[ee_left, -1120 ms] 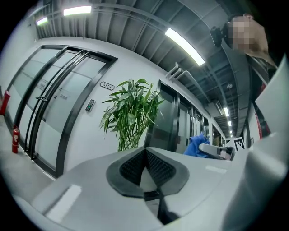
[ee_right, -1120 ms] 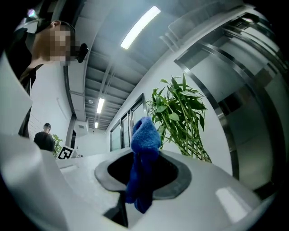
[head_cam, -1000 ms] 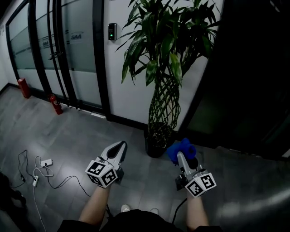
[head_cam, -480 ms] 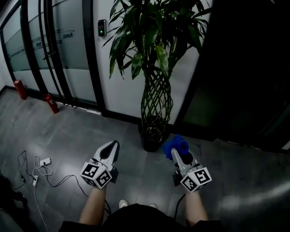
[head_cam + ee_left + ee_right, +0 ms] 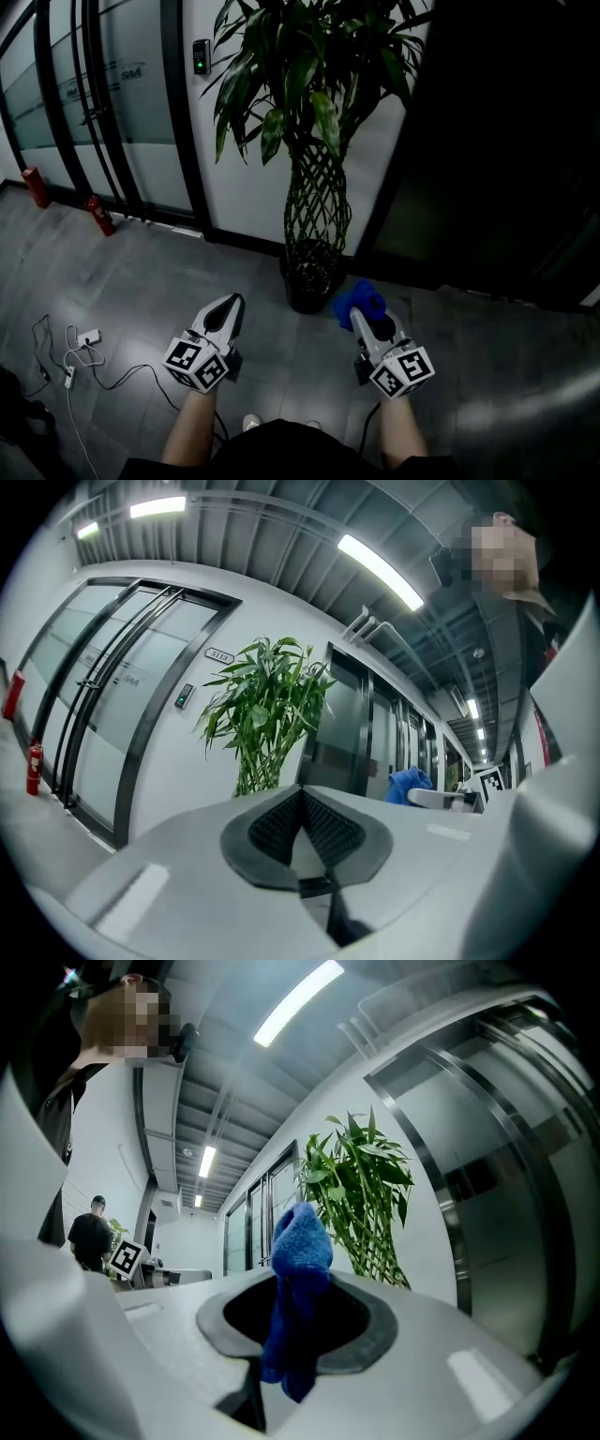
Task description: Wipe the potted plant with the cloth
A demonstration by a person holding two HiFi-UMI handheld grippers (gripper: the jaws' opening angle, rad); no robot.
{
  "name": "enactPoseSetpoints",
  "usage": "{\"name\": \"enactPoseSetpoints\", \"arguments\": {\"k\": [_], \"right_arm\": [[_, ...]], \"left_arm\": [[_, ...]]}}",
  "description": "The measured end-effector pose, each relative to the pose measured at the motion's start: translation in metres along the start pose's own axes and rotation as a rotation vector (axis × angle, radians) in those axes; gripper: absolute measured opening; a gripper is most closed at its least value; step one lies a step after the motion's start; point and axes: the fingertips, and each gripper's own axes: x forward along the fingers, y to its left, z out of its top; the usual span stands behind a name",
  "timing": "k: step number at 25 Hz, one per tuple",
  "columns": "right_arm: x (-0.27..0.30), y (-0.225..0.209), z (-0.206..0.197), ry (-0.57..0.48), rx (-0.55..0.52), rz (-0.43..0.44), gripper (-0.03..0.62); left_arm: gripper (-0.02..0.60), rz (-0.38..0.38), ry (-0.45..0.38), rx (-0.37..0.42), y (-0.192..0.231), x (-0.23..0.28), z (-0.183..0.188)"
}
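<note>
Where a white wall (image 5: pixel 246 178) meets the grey floor (image 5: pixel 141 281), the plant (image 5: pixel 314 103) stands with its woven stems rising from a dark pot (image 5: pixel 307 286). Both grippers are held low in front of it, well clear of its leaves. The left gripper (image 5: pixel 230 306) has its jaws closed together with nothing between them. The right gripper (image 5: pixel 366 317) is clamped on the blue cloth (image 5: pixel 354 300), which bunches up above the jaw tips, just beside the pot's right side.

Potted plant (image 5: pixel 314 141) shifted left and lower in the head view, left gripper (image 5: pixel 233 301) and right gripper (image 5: pixel 364 317) drifted left, cloth (image 5: pixel 356 298) now nearer the plant's base.
</note>
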Motion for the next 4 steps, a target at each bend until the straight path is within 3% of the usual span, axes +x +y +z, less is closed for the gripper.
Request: {"name": "enactPoseSetpoints", "arguments": {"k": [4], "right_arm": [[0.0097,-0.0051,0.0004,-0.007,0.002,0.007,0.11]], "left_arm": [[0.006,-0.005,-0.008,0.004,0.0074,0.0061,-0.0014]]}}
